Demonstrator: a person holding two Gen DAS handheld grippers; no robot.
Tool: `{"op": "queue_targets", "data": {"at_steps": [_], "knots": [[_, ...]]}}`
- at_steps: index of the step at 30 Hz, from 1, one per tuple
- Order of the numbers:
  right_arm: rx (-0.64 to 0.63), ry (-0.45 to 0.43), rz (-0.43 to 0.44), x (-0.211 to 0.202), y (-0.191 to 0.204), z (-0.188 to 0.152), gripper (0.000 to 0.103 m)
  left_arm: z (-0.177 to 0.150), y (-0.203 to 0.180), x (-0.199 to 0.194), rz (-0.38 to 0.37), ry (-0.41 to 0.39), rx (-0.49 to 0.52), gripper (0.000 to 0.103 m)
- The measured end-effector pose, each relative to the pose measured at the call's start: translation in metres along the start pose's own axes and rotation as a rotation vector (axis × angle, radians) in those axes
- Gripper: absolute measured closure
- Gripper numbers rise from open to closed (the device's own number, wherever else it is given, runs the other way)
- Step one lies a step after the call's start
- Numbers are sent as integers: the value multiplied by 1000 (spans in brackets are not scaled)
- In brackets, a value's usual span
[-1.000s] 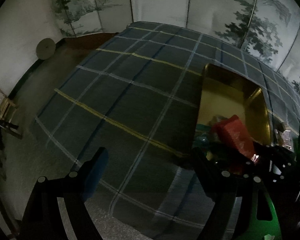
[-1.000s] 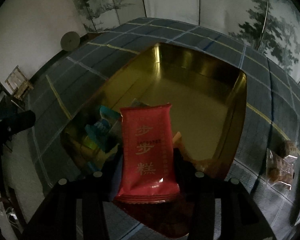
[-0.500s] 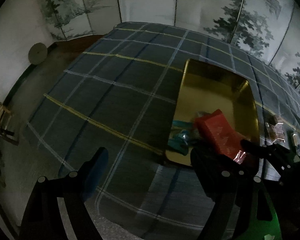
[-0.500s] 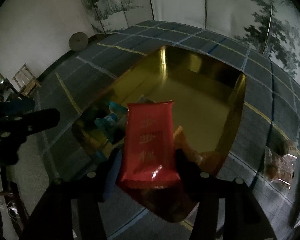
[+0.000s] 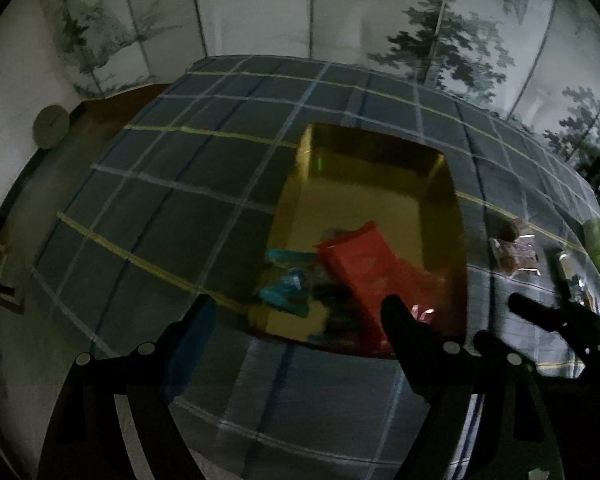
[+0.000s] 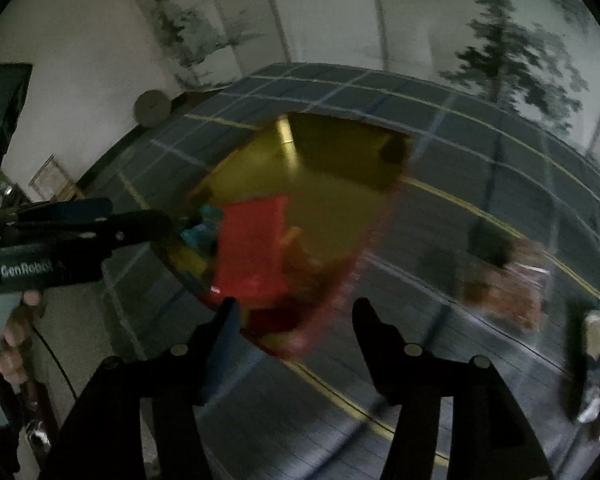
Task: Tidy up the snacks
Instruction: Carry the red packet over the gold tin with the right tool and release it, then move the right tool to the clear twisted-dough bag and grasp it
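Red snack pack point(image 6: 256, 248) lying in gold tray point(image 6: 340, 152); right gripper point(image 6: 296, 320) just opened, empty; left gripper point(image 5: 296, 316) spread wide.

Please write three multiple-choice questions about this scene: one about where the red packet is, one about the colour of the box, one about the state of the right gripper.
1. Where does the red packet lie?
A. in the box
B. on the floor
C. between the left gripper's fingers

2. What colour is the inside of the box?
A. white
B. gold
C. blue

3. In what state is the right gripper?
A. shut on the red packet
B. shut on a clear bag
C. open, holding nothing

Answers:
1 A: the packet rests inside the box's near end, beside blue wrappers.
2 B: its walls and floor shine gold.
3 C: its jaws have just been opening, and nothing is between them; the packet lies beyond its fingertips.
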State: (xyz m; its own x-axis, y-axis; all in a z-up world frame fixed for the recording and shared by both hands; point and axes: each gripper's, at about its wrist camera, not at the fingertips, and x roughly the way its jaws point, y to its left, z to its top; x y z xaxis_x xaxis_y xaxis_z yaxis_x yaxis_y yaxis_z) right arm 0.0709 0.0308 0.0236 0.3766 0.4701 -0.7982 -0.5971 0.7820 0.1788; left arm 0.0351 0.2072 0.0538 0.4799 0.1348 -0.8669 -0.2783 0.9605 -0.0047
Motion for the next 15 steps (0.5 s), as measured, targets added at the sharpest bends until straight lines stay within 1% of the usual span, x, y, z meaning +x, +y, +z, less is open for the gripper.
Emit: {"op": "queue_targets", "data": {"at_steps": [5,7,8,9,11,13,15], "knots": [[74,-27,-88,-28,-51,-19,44,0,-18,1,-18,4,31,22],[114,-33,-152,-41,-81,-29,44,-1,-24,2,-24,9,42,22],[124,-32,-170,-45,-90,-33,44,-1,-27,2,-25,9,48,22],[142,-33,-215,-52,-109,-40,44,-1,-31,2,-28,11,56,22],[162,-31,-273,-62,-132,-48,44,-1,-37,3,-29,14,64,22],[189,-24,-332,-76,-166,-59,44,0,-43,3,-33,14,73,22],[205,-14,-379,-83,-187,-68,44,0,-49,2,-34,13,84,22]]}}
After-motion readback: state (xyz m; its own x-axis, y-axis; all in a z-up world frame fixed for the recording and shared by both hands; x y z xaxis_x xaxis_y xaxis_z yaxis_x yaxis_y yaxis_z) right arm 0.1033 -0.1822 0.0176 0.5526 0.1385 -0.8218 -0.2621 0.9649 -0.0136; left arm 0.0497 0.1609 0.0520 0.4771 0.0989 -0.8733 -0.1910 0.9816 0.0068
